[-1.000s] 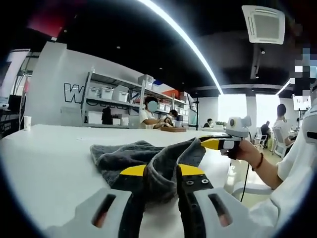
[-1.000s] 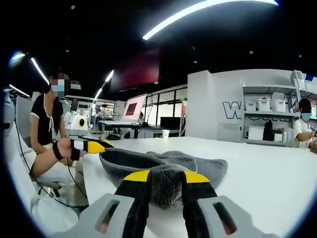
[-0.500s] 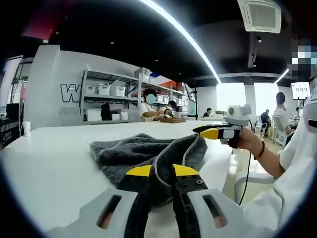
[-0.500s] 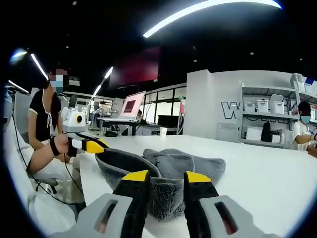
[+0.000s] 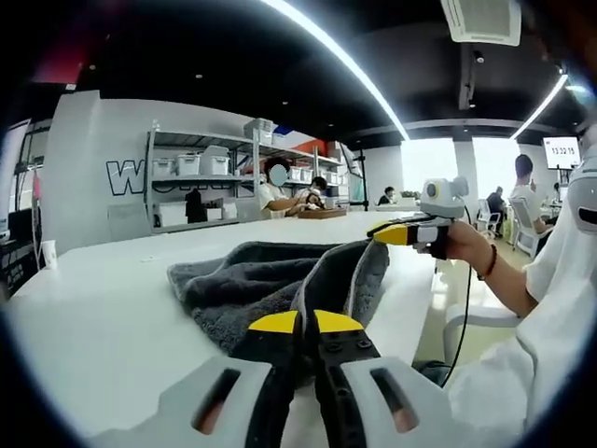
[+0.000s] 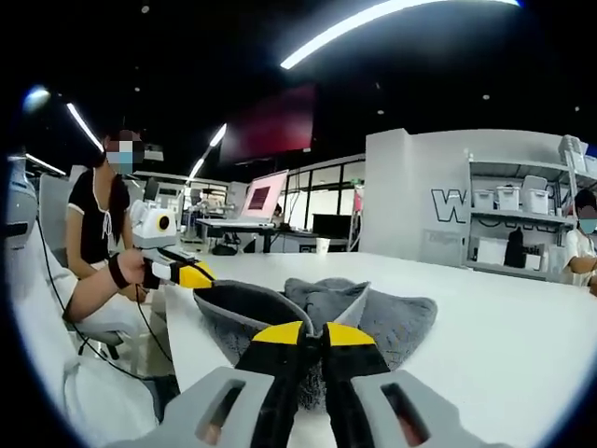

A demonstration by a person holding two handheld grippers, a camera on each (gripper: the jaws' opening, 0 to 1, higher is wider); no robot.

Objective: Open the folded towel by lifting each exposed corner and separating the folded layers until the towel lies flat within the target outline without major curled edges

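1. Change: both pairs of jaws stood apart around the towel edge a second ago; now each pair is pinched together on the cloth. Means both corners are gripped, so the lift and spread can start.
2. Left gripper [image 5: 298, 322]: yellow tips closed on a gray towel [image 5: 252, 280] edge, the fabric rising from the tips in a raised fold. Same gripper seen from the right gripper view [image 6: 191, 274], held in a hand [image 6: 126, 271] at the towel's near-left edge.
3. Right gripper [image 6: 313, 333]: tips shut, with a towel [image 6: 373, 313] corner caught between them and a small pointed flap standing up just behind. Seen from the left gripper view [image 5: 396, 231], it holds the far right corner up off the table.
4. Towel location: bunched and still folded on the white table [image 5: 103, 299], near its front edge, between the two grippers. No target outline that I can make out.
5. Judgement: early stage. Layers aren't separated; next step is pulling the two gripped corners apart and up. Risk is that the lower layer comes along.
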